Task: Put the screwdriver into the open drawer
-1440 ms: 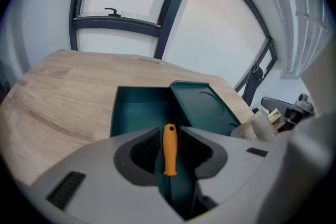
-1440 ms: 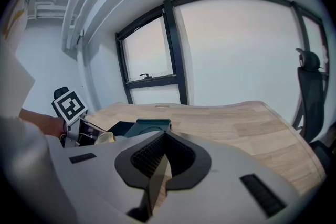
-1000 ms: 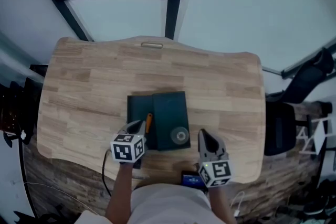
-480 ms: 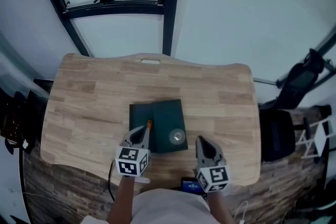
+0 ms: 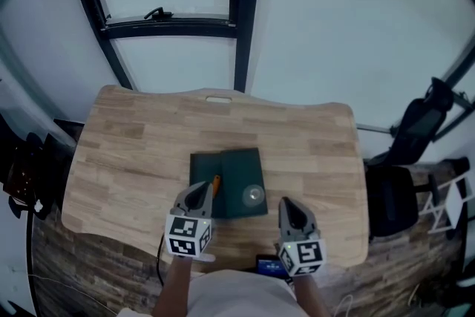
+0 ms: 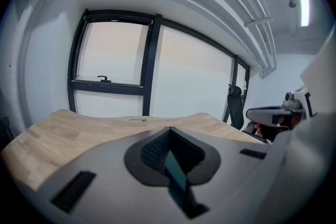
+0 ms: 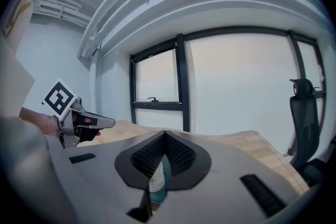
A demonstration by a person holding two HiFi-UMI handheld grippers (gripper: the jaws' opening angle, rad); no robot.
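A dark green box [image 5: 241, 178] stands on the wooden table [image 5: 126, 152], its open drawer [image 5: 200, 168] pulled out on the left. The orange-handled screwdriver [image 5: 216, 183] lies along the drawer's right edge, next to the box. My left gripper [image 5: 199, 191] hangs just in front of it, shut and empty, apart from the screwdriver. The right gripper [image 5: 287, 206] is shut with nothing in it, in front of the box's right corner. In the right gripper view the left gripper [image 7: 110, 122] shows at the left, and a pale roll [image 7: 156, 182] peeks through below the jaw tips.
A pale round roll [image 5: 254, 195] sits on the box's top. A small dark device [image 5: 269, 263] lies at the table's front edge between my arms. A black office chair [image 5: 415, 134] stands to the right, and a dark window frame [image 5: 241, 18] is behind the table.
Both grippers have risen, the left more, and it has drawn back from the screwdriver. The screwdriver and the box stay where they were.
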